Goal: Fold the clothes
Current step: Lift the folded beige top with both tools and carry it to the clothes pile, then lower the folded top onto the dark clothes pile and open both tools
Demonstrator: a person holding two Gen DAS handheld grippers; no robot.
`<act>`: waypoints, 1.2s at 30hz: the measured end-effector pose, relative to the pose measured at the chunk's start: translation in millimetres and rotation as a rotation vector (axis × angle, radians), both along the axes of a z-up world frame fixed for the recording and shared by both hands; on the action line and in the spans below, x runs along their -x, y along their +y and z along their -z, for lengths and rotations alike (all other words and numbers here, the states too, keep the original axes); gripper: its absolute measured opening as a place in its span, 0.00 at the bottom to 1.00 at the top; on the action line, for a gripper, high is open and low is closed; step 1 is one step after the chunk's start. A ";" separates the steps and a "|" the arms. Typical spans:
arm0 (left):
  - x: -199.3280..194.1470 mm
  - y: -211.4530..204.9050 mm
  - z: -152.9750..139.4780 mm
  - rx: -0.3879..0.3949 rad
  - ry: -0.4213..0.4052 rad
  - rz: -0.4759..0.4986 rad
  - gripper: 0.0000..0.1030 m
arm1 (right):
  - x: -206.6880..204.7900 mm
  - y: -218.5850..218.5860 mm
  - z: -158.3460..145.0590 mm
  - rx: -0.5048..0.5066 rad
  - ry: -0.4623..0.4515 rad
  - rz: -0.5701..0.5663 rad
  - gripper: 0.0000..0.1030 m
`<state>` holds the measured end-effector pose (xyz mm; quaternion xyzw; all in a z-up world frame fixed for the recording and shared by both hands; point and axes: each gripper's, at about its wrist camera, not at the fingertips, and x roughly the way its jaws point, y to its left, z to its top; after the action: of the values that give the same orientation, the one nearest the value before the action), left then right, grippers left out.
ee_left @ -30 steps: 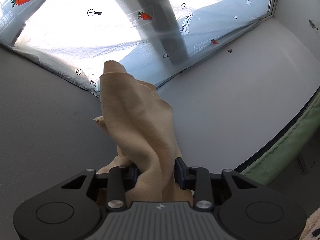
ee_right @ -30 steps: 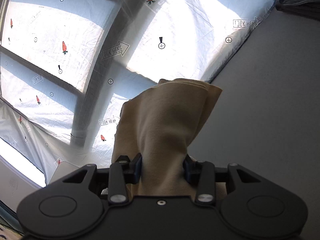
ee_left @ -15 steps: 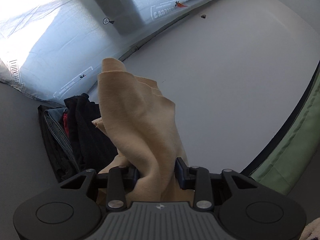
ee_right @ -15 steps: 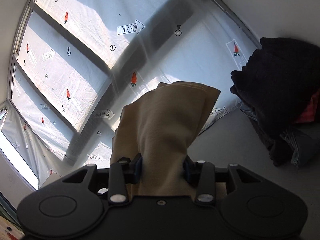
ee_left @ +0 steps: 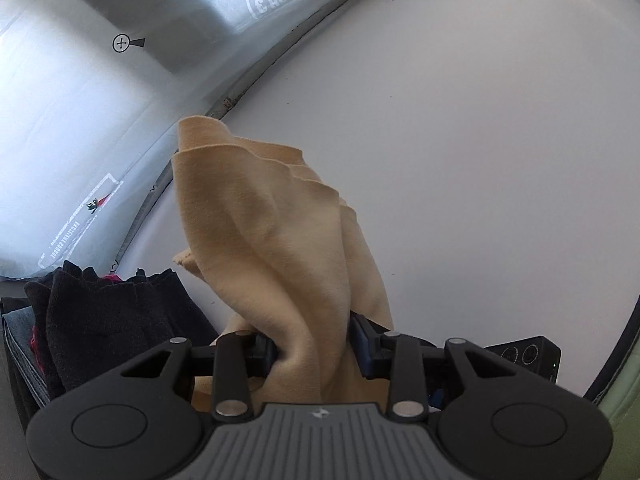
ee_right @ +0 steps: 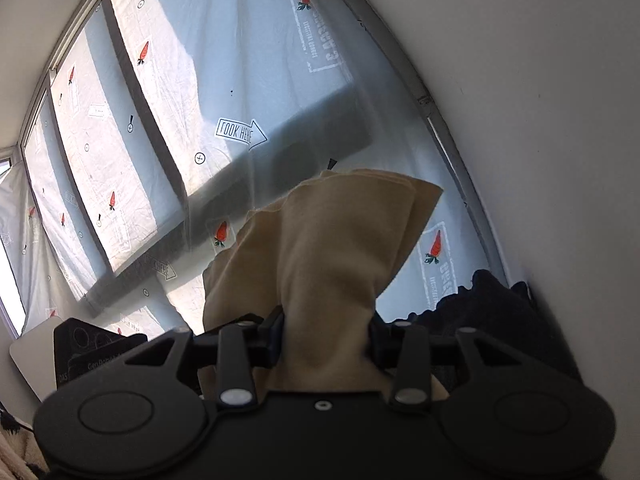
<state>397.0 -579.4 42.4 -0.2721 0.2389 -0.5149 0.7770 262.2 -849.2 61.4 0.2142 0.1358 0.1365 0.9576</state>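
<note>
Both grippers, left [ee_left: 314, 346] and right [ee_right: 326, 334], are clamped on one tan garment [ee_left: 276, 248], which I hold bunched above the white table [ee_left: 480, 160]. It looks soft, light and floppy; corners seem the best grip. One dark clothes pile [ee_left: 100, 320] sits nearby.

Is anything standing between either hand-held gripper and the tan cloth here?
Nothing: the left hand-held gripper and the right hand-held gripper each already clamp the tan cloth directly between their fingers.
</note>
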 end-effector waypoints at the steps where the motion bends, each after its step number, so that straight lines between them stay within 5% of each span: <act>1: -10.4 -4.7 3.7 0.002 0.035 -0.015 0.37 | -11.9 0.6 0.6 0.037 0.020 0.018 0.40; 9: -70.7 -32.6 47.7 -0.120 0.104 -0.122 0.37 | -91.1 35.8 24.7 0.447 0.148 0.161 0.39; 14: -97.2 -48.5 60.5 -0.169 0.062 -0.149 0.38 | -115.7 44.8 38.2 0.617 0.156 0.254 0.35; 18: -112.5 -58.6 66.9 -0.311 0.011 -0.246 0.55 | -136.2 48.9 54.2 0.747 0.170 0.350 0.41; 23: -103.1 -46.6 54.5 -0.414 -0.098 -0.499 0.71 | -128.7 73.0 69.9 1.031 0.037 0.585 0.43; 27: -105.1 -58.6 56.7 -0.503 -0.157 -0.575 0.78 | -117.1 73.3 65.9 0.868 -0.046 0.536 0.36; 31: -112.9 -76.3 79.1 -0.628 -0.184 -0.600 0.87 | -140.2 58.9 87.1 0.779 0.038 0.530 0.37; 36: -127.4 -84.0 103.8 -0.676 -0.180 -0.592 0.92 | -166.7 39.2 120.8 0.731 0.087 0.550 0.39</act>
<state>524.4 -663.5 -61.3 -0.0140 0.2371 -0.1857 0.9535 428.9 -810.0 -59.4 -0.1040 0.1531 -0.1885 0.9645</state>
